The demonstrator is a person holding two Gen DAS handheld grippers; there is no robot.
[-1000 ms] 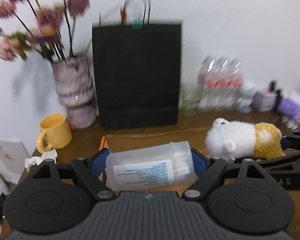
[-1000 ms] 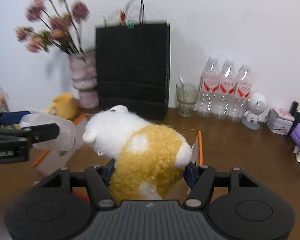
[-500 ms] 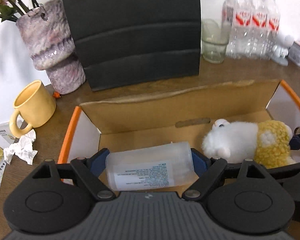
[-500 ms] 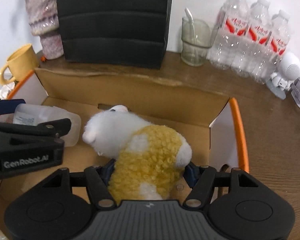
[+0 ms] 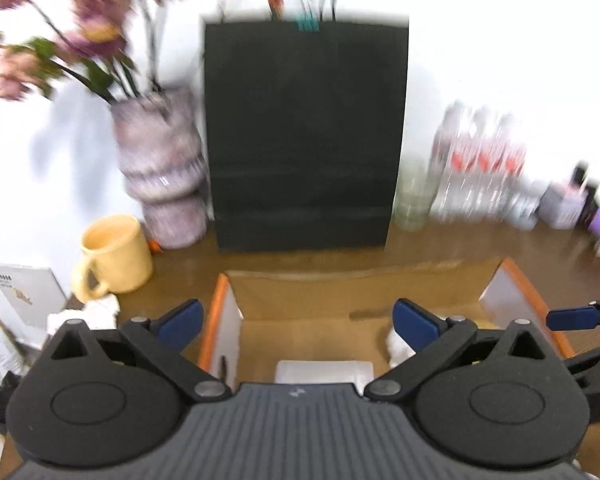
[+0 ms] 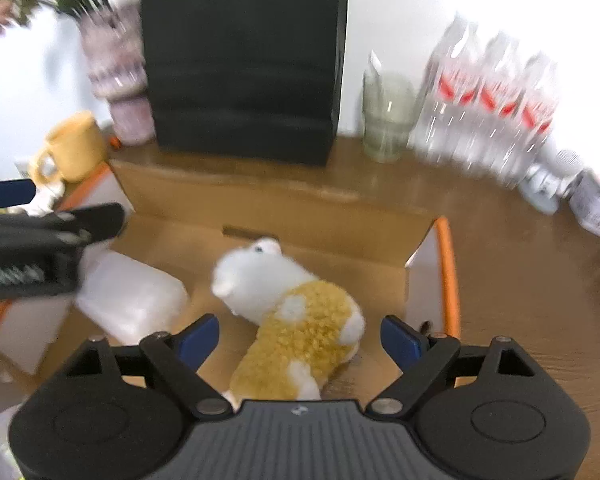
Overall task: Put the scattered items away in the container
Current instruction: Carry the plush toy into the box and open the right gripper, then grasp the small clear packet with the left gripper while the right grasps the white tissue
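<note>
An open cardboard box with orange edges (image 6: pixel 446 264) (image 5: pixel 300 292) stands on the wooden table. A white and yellow plush toy (image 6: pixel 296 316) lies inside it on the right. A translucent plastic bottle (image 6: pixel 132 300) lies inside on the left; its end shows in the left wrist view (image 5: pixel 324 370). My left gripper (image 5: pixel 298 320) is open and empty above the box. My right gripper (image 6: pixel 300 336) is open and empty above the plush toy. The left gripper also shows in the right wrist view (image 6: pixel 40 236).
A black paper bag (image 5: pixel 304 140) stands behind the box. A vase of flowers (image 5: pixel 160 168), a yellow mug (image 5: pixel 114 254) and crumpled paper (image 5: pixel 86 312) are at the left. A glass (image 6: pixel 386 116), water bottles (image 6: pixel 492 108) and small items are at the right.
Both grippers have opened. The bottle and the plush toy have dropped into the box. Both grippers have lifted away and the views tilt up.
</note>
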